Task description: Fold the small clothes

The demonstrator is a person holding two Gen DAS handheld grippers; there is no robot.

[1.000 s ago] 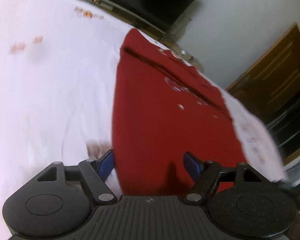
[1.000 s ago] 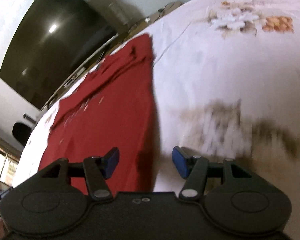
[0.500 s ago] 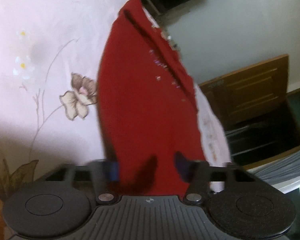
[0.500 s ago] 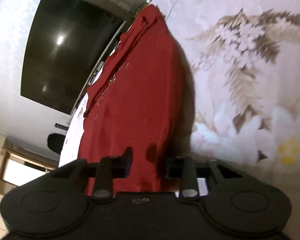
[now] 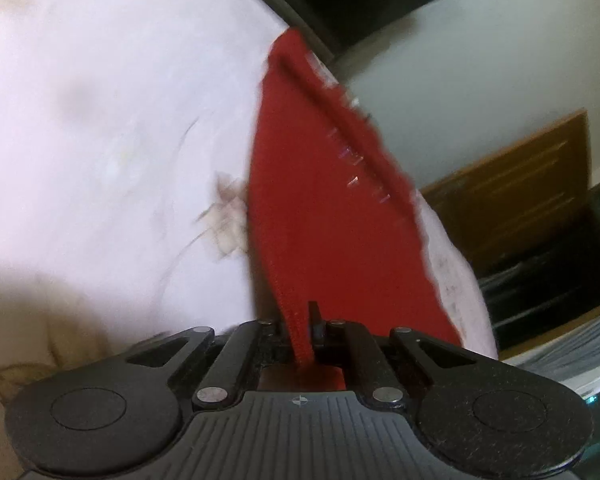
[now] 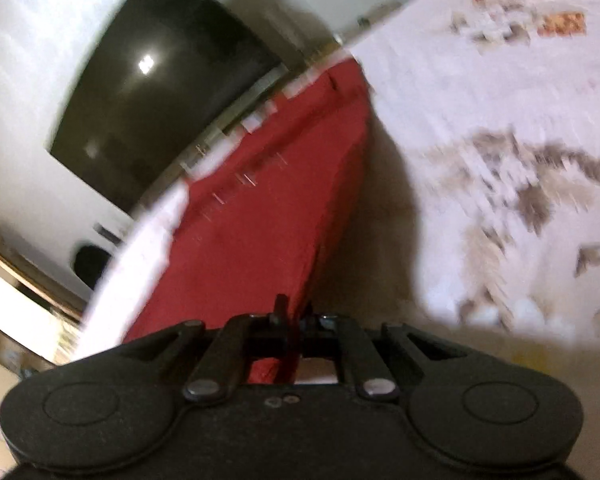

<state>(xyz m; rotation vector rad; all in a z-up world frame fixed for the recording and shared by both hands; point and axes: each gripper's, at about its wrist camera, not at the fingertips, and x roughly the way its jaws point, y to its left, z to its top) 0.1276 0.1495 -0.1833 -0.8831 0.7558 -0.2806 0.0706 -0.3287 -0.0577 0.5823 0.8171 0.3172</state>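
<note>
On the bed (image 5: 100,120): both claws, left (image 5: 300,328) and right (image 6: 294,320), just clamped red garment's (image 5: 320,220) near hem. Next: lift toward 12 o'clock, fold over.

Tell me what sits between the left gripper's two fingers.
A pinched edge of the red garment runs between the fingers of the left gripper, which is shut on it; nothing else is there. The left wrist view shows this.
</note>
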